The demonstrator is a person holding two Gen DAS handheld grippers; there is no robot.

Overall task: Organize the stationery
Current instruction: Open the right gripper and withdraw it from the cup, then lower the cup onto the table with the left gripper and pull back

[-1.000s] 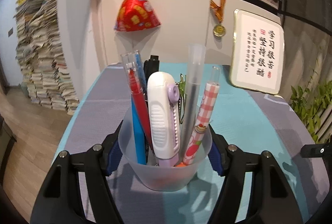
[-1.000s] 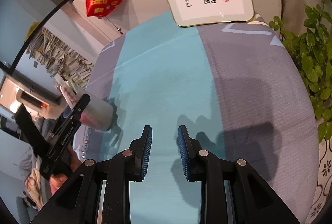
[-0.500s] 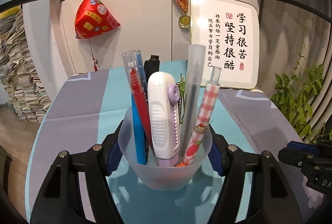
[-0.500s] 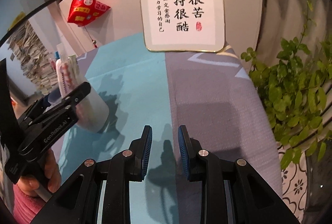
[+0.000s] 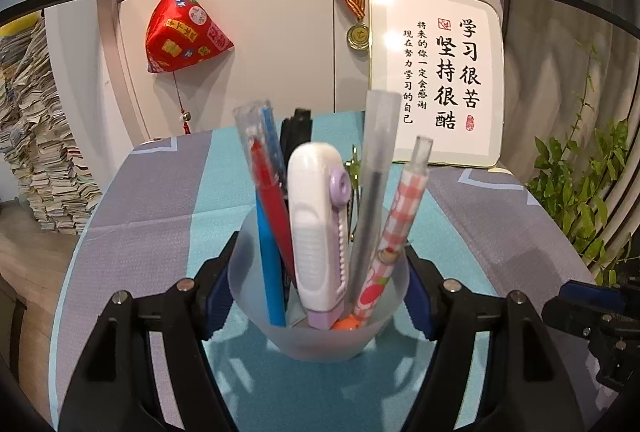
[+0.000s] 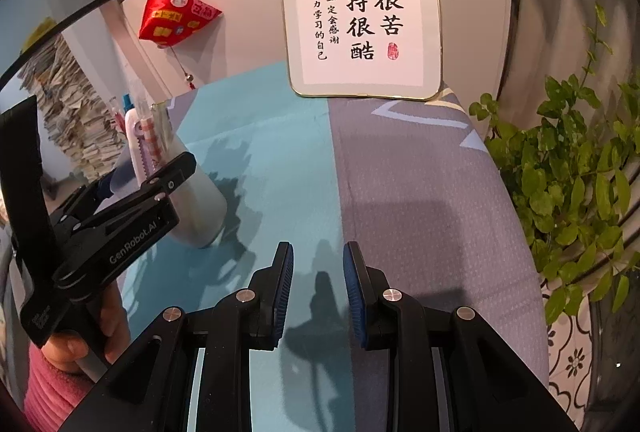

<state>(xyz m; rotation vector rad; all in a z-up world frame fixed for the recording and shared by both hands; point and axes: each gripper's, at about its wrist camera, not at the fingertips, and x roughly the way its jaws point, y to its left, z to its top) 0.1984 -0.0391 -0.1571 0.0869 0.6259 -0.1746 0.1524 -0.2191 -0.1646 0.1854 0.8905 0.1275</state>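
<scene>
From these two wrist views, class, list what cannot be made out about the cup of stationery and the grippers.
- Cup contents, left wrist view: frosted wall blurs the lower ends; the orange item cannot be identified.
- Gold object, left wrist view: mostly behind the white and purple tool.
- Left gripper contact: pads hidden beside the cup.
- Right gripper, left wrist view: cut off at the edge.

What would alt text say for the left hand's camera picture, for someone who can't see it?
A frosted translucent plastic cup packed with pens and a white and lilac correction-tape dispenser stands on a teal and grey tablecloth between the left gripper's blue-padded fingers, whose jaws have just been opening. Behind, a framed calligraphy sign leans against white cabinets.
</scene>
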